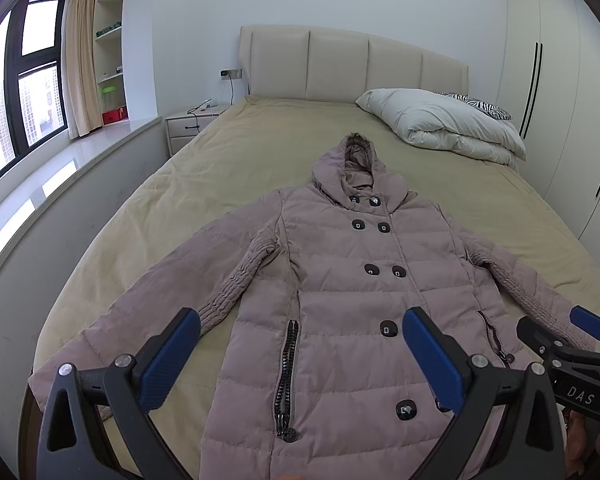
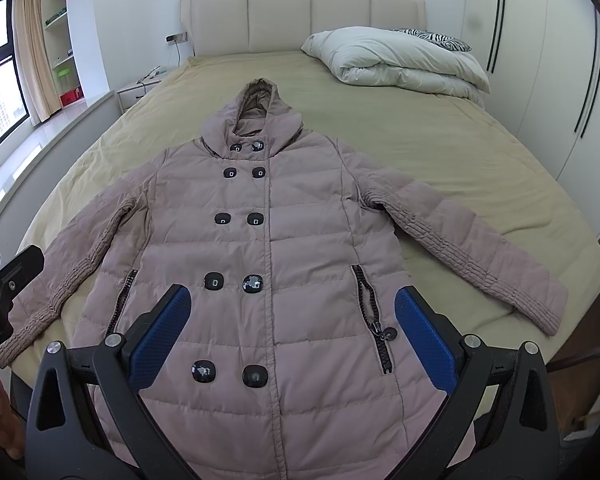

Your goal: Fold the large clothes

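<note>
Both tools (image 1: 300,354) (image 2: 290,320) agape over flat coat (image 2: 268,248), folded duvet (image 2: 396,60), perhaps pillow behind.

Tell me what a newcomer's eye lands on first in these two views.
First, the hooded mauve puffer coat spread front-up on the tan bed, sleeves out to both sides, black buttons down its front. Next, both pairs of blue-padded tongs, left and right, open above its lower half. Then the folded white duvet by the headboard.

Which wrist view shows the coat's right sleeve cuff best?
The right wrist view: the right sleeve lies whole on the bed, cuff visible. In the left wrist view the right gripper hides its end.
</note>
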A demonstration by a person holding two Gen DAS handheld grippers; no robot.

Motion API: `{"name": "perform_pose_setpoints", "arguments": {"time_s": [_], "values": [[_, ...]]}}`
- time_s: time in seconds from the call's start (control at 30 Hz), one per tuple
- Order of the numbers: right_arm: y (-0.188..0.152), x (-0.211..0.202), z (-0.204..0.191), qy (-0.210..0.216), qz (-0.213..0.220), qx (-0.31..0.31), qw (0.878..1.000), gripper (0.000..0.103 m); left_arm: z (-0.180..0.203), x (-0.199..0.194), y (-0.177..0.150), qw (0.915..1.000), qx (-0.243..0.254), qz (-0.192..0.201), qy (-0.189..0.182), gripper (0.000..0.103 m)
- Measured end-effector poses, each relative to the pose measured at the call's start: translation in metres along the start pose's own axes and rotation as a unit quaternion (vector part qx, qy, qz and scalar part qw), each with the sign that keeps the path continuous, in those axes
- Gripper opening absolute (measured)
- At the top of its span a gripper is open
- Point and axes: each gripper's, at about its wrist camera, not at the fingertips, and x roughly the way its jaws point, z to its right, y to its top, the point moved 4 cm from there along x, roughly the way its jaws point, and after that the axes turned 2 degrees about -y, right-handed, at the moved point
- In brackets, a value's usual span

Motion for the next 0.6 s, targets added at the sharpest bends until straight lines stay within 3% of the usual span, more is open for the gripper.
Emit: {"name": "perform_pose_setpoints", "arguments": {"time_s": [0.6], "values": [[-0.0002,0.0015,-0.0005,-0.001,-0.001,-0.001,1.000,0.103,0.0002,0.0006,0.0005,1.0000,-0.001,-0.002,0.000,0.103]]}}
